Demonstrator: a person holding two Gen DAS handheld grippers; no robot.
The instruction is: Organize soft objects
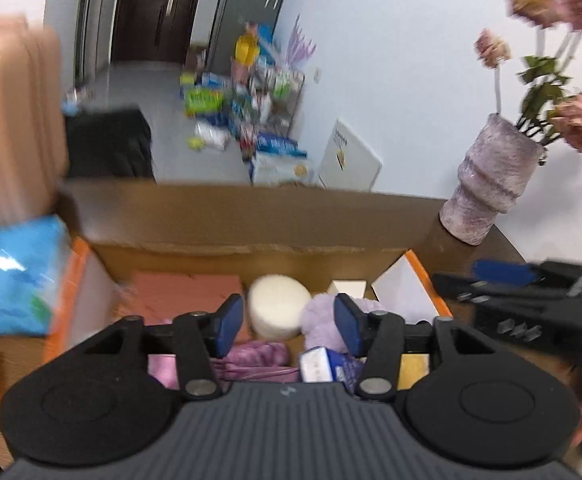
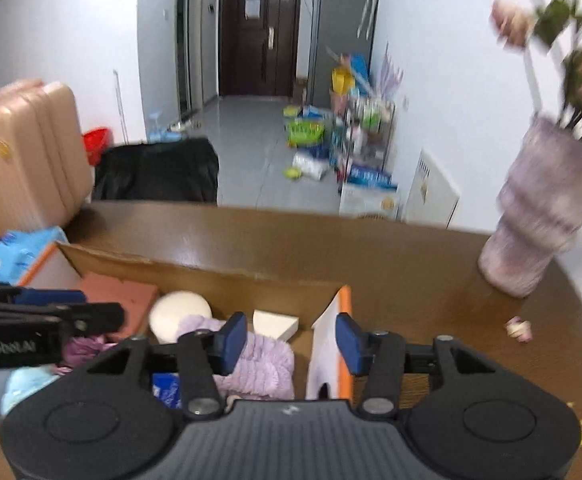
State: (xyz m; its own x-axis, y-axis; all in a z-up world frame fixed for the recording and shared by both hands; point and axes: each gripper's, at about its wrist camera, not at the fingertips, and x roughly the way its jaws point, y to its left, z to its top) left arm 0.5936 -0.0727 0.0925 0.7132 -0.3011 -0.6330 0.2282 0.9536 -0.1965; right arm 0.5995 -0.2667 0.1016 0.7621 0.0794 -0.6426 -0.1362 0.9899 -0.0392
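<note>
Both jaws stand about half open and hold nothing: the left gripper [image 1: 289, 326] and right gripper [image 2: 291, 339] hang above the box [image 2: 211, 276], likely between picks. A purple plush [image 2: 259, 360] lies inside among sponges, its long axis running roughly toward the right gripper's camera.

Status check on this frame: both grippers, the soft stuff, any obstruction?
Left gripper open, empty, over cardboard box. Right gripper open, empty, straddling the box's right flap. Lavender plush and round cream sponge inside box. Nothing blocking.
</note>
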